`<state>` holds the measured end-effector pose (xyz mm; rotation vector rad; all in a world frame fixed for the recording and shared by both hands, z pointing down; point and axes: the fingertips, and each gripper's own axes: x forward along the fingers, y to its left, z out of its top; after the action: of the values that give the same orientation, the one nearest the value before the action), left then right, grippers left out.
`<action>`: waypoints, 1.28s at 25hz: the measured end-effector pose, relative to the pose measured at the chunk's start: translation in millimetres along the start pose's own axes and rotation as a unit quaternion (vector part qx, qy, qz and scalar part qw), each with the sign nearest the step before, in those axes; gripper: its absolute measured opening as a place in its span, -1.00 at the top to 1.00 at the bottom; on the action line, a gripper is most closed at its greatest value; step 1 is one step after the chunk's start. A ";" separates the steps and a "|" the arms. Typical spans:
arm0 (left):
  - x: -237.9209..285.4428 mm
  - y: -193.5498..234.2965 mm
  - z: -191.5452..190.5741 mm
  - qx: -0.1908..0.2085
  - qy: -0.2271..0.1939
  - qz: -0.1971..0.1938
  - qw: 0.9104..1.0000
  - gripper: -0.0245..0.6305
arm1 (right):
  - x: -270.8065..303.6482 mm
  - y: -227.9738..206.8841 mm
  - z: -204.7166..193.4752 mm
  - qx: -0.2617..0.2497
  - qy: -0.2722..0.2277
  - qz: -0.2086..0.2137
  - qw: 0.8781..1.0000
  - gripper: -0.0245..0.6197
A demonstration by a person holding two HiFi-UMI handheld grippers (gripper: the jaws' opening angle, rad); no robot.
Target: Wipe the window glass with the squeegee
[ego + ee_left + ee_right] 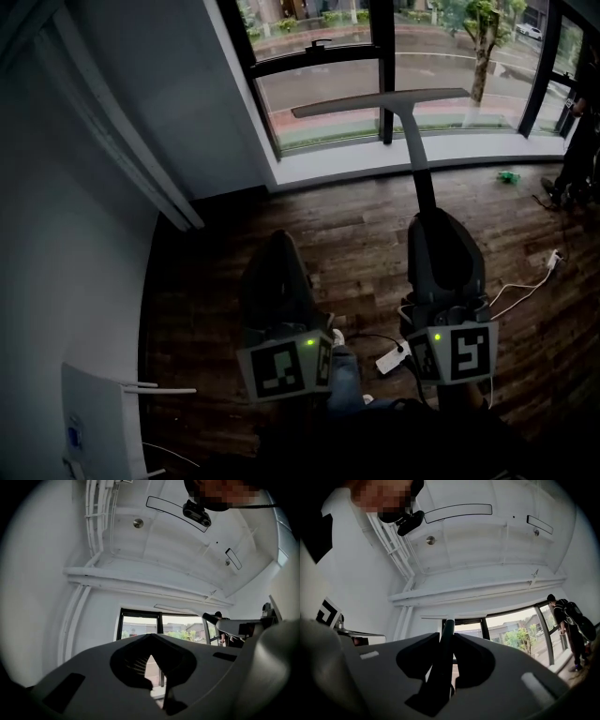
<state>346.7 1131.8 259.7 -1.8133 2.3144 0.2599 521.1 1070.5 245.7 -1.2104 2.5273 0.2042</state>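
The squeegee has a long dark handle (pixel 419 164) and a wide blade (pixel 380 101) that lies level in front of the lower window glass (pixel 319 103). Whether the blade touches the glass I cannot tell. My right gripper (pixel 433 223) is shut on the lower part of the handle. In the right gripper view the handle (pixel 444 656) runs up between the jaws of the right gripper (pixel 446 637) toward the window (pixel 511 630). My left gripper (pixel 281 242) hangs to the left of the handle, shut and empty. The left gripper (pixel 151 640) points up at the window (pixel 138 626).
A person (pixel 577 141) stands by the window at the far right. A green item (pixel 507 176) lies on the wooden floor near the sill. A power strip (pixel 392 357) and white cable (pixel 525 286) lie by my feet. A white router (pixel 94 412) sits lower left against the wall.
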 end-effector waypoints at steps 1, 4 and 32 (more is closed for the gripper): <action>14.2 3.9 -2.3 0.001 -0.001 0.004 1.000 0.93 | 13.9 -3.0 -3.5 0.000 -0.004 0.000 1.000 0.63; 60.0 20.1 -12.2 -0.010 -0.006 0.015 1.000 0.93 | 61.6 -6.9 -20.1 0.008 -0.012 0.001 1.000 0.63; 531.1 170.0 -125.3 0.016 -0.010 -0.009 1.000 0.93 | 535.1 -39.1 -201.4 0.018 -0.007 -0.007 1.000 0.63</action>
<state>52.2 642.1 248.8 -1.8065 2.2757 0.2350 192.1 601.3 245.1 -1.2075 2.4986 0.1615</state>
